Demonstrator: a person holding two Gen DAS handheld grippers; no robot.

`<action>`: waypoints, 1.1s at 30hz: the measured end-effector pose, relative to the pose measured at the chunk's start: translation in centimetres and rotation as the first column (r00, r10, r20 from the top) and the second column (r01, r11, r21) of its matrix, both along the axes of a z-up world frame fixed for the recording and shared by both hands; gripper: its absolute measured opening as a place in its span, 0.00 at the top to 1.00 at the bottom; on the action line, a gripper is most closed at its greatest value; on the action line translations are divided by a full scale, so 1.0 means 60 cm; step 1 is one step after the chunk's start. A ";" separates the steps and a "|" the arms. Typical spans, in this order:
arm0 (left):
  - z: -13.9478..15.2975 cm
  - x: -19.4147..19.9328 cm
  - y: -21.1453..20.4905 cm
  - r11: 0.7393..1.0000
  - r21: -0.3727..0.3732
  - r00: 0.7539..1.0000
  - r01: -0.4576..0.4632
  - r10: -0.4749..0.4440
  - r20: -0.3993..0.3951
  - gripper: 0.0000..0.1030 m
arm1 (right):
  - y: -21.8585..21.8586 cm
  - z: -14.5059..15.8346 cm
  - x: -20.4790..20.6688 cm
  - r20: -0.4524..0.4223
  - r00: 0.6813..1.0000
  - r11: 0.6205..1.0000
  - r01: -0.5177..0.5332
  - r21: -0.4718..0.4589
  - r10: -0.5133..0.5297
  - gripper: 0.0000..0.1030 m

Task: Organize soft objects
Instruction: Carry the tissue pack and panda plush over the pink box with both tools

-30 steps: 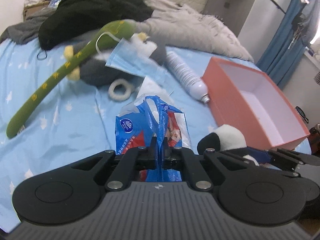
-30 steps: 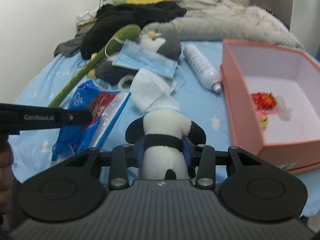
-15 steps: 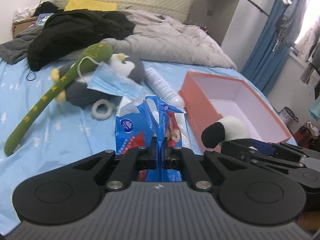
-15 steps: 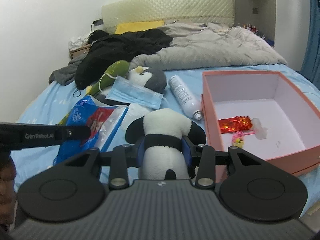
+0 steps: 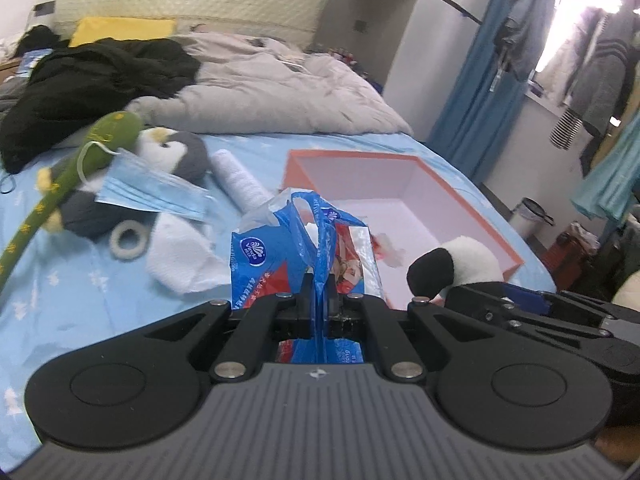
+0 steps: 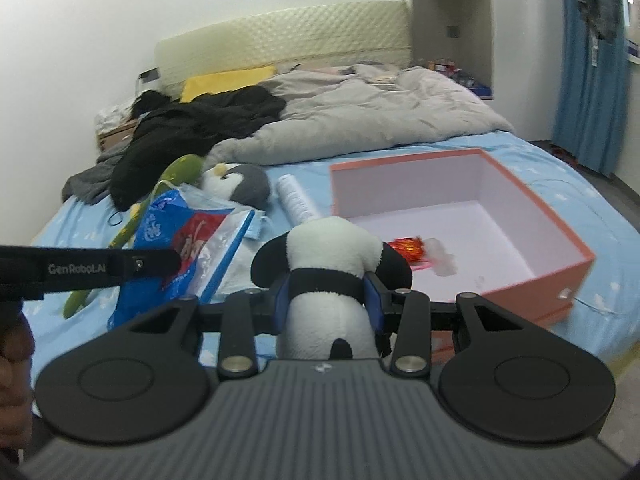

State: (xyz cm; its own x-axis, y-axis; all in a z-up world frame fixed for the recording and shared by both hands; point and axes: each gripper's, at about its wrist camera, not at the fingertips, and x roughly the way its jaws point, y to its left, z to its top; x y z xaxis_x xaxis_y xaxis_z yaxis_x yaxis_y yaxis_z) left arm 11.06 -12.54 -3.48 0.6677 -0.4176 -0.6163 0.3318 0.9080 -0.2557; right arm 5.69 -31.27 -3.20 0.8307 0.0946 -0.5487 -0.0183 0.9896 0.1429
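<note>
Ahead and to the right over the bed's (image 6: pixel 568 184) right edge, the open box (image 6: pixel 464 216) lies nearer the right tongs (image 6: pixel 326 300), clamped on the upright panda (image 6: pixel 332 256), than the left tongs (image 5: pixel 318 298), pinched together on the tissue pack (image 5: pixel 296 248).

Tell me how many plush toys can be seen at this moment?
3. The panda is held in the right gripper. The penguin lies on the bed, and the green snake lies across it. Others may be hidden under the clothes.
</note>
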 end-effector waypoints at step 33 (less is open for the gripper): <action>0.031 0.342 -0.331 0.968 0.083 0.962 0.238 -0.223 -0.156 0.96 | -0.240 0.022 0.224 -0.130 0.983 0.988 0.141 0.056 -0.133 0.59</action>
State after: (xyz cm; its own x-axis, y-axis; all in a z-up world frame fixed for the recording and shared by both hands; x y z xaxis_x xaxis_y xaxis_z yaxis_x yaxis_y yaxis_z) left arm 31.56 -32.37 -1.62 0.4616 -0.4808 -0.7455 0.5015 0.8347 -0.2277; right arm 19.15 -45.67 -1.88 0.7632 0.0230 -0.6457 0.1392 0.9701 0.1991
